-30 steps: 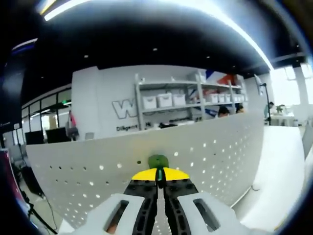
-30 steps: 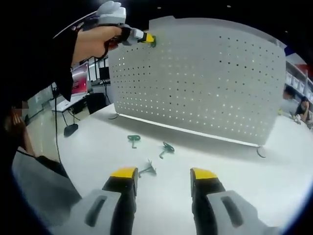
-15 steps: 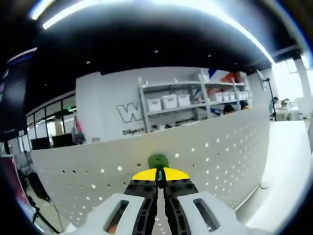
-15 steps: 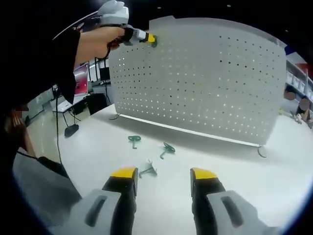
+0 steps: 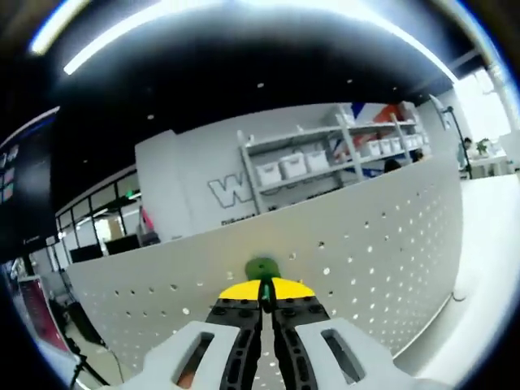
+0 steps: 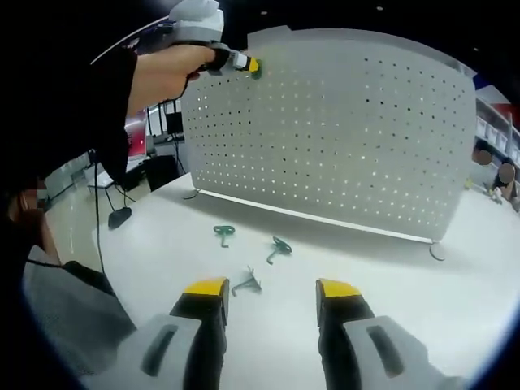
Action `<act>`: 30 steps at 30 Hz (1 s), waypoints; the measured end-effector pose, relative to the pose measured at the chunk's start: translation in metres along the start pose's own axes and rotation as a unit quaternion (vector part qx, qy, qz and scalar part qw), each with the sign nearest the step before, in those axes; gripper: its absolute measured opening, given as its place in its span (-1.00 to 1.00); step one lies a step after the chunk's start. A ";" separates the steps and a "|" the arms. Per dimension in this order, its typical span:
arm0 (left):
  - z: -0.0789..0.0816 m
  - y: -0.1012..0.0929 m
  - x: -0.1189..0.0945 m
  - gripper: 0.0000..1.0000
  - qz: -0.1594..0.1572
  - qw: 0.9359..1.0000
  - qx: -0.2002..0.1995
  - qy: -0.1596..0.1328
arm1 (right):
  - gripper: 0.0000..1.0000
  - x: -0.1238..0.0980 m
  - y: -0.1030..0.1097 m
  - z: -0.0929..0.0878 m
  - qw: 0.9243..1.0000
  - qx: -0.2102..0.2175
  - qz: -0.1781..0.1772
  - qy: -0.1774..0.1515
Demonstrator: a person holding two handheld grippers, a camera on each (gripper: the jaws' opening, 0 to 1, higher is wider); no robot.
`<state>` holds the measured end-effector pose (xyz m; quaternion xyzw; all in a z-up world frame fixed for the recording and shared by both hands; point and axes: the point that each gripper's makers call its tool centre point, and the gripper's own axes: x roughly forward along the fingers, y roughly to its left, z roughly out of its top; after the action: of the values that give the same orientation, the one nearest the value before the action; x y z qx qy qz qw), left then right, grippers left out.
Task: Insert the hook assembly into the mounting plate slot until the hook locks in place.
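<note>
In the left gripper view my left gripper is shut on a green hook, held against the upper part of the white perforated mounting plate. In the right gripper view that same left gripper, held by a hand, presses the hook at the top left corner of the upright plate. My right gripper hovers low over the white table, jaws wide open and holding nothing. Three loose green hooks lie ahead of it: one, another, and a third near the left jaw.
The white table stretches to the right of the loose hooks. A person's dark sleeve fills the left of the right gripper view. Shelves with white bins stand behind the plate.
The left gripper with the hook has shifted slightly right along the plate's top edge, and its view has tilted. The right gripper and the loose hooks have stayed put.
</note>
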<state>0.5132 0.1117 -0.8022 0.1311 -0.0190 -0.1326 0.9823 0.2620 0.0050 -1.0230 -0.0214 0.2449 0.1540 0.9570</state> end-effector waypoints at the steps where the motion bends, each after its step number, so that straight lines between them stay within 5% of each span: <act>1: 0.000 0.000 0.000 -0.95 0.004 1.000 0.006 0.001 | -0.19 0.000 0.000 0.000 1.000 0.000 0.000 0.000; 30: -0.002 0.001 0.004 -0.93 0.025 1.000 -0.012 0.000 | -0.19 0.000 0.001 0.002 1.000 -0.001 0.004 -0.003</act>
<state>0.5175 0.1121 -0.8042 0.1189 -0.0205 -0.1086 0.9867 0.2624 0.0060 -1.0208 -0.0203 0.2418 0.1584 0.9571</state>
